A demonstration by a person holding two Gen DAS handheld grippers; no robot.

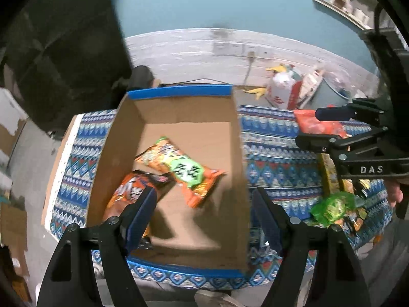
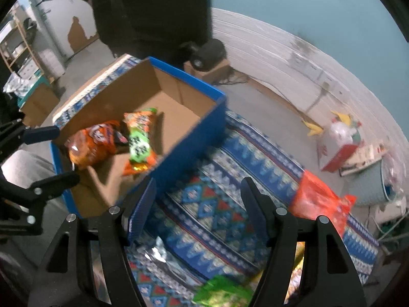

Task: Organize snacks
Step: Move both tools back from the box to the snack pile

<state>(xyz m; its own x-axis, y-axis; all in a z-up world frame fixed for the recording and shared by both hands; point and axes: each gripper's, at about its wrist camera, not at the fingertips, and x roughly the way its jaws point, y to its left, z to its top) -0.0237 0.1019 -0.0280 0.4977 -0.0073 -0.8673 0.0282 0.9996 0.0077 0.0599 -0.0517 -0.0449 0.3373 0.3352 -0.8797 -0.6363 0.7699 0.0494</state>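
Note:
An open cardboard box [image 1: 184, 107] with blue outer walls [image 2: 194, 138] stands on a patterned blue cloth. Inside lie an orange packet with a green label [image 1: 182, 168] [image 2: 139, 140] and an orange and black packet [image 1: 130, 192] [image 2: 94, 143]. My left gripper [image 1: 204, 215] is open and empty above the near end of the box. My right gripper [image 2: 198, 204] is open and empty over the cloth, right of the box; it also shows in the left wrist view [image 1: 311, 128]. A red-orange packet [image 2: 317, 204] [image 1: 317, 125] and green packets [image 2: 222, 291] [image 1: 332, 207] lie on the cloth.
The patterned cloth [image 2: 217, 204] covers a low table. On the floor behind stand a white and red bag [image 1: 283, 89] [image 2: 337, 143] and a grey bin [image 1: 329, 92]. A dark-clothed person [image 2: 150, 12] stands beyond the box. Shelving [image 2: 18, 43] stands far left.

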